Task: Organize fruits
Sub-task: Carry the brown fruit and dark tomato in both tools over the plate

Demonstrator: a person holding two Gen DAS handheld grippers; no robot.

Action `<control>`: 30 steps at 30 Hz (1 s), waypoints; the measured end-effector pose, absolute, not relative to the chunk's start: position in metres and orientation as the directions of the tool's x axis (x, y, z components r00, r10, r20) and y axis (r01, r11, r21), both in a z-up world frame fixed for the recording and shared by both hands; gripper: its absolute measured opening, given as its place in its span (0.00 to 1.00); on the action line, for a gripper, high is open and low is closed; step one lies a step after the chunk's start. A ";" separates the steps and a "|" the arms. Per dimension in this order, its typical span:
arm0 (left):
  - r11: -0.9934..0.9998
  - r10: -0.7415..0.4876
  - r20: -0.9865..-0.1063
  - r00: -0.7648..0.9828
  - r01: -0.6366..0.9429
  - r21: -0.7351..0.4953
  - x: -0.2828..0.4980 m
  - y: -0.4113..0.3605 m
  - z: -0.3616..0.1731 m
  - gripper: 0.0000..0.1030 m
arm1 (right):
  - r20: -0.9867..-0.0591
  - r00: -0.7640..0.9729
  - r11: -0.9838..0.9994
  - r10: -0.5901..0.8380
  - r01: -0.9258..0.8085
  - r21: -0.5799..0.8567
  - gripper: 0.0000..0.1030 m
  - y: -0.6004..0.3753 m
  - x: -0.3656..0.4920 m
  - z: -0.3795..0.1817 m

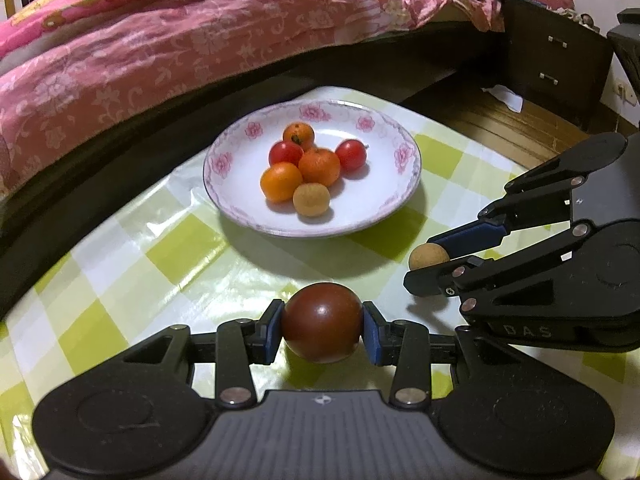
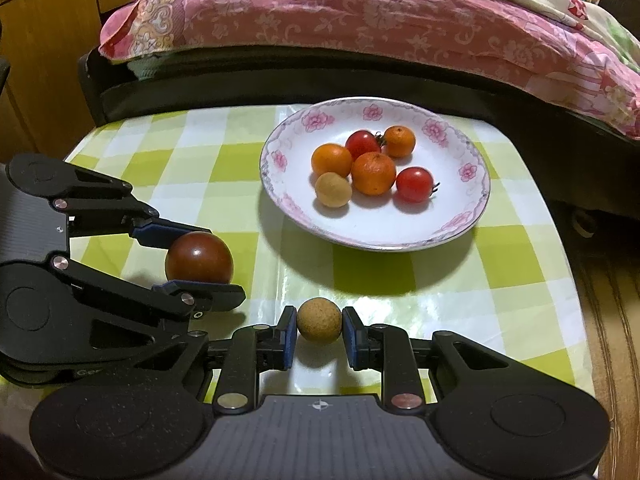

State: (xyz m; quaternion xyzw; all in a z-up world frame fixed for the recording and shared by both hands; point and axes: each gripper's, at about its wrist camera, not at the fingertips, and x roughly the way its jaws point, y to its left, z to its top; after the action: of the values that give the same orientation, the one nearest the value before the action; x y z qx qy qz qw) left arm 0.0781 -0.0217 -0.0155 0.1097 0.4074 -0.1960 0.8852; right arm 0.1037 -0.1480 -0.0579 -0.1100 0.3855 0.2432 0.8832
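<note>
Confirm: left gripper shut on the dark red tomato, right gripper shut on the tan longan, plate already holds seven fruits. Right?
Not quite. The plate holds six fruits, not seven: three oranges, two red tomatoes and one tan longan, countable in the right wrist view. The rest stands: the left gripper is shut on the dark red tomato, and the right gripper is shut on the tan longan.

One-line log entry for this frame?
left tool: shut on dark red tomato | right tool: shut on tan longan | plate: six fruits | both short of plate
</note>
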 end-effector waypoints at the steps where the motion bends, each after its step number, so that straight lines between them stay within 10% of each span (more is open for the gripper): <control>1: 0.900 -0.258 -0.758 0.599 0.434 0.037 0.079 -0.022 -0.014 0.46 | -0.731 0.588 0.860 0.347 -0.511 -0.003 0.20 -0.149 0.105 -0.056; 30: 0.922 -0.213 -0.695 0.687 0.376 0.089 0.142 -0.035 -0.012 0.46 | -0.663 0.673 0.908 0.329 -0.418 0.026 0.20 -0.162 0.175 -0.044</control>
State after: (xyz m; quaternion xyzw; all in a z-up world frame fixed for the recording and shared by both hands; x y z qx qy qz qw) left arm 0.1421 -0.0352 -0.0116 0.1127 0.3610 -0.1614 0.9116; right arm 0.1751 -0.1615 -0.0440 -0.0641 0.3490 0.2046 0.9123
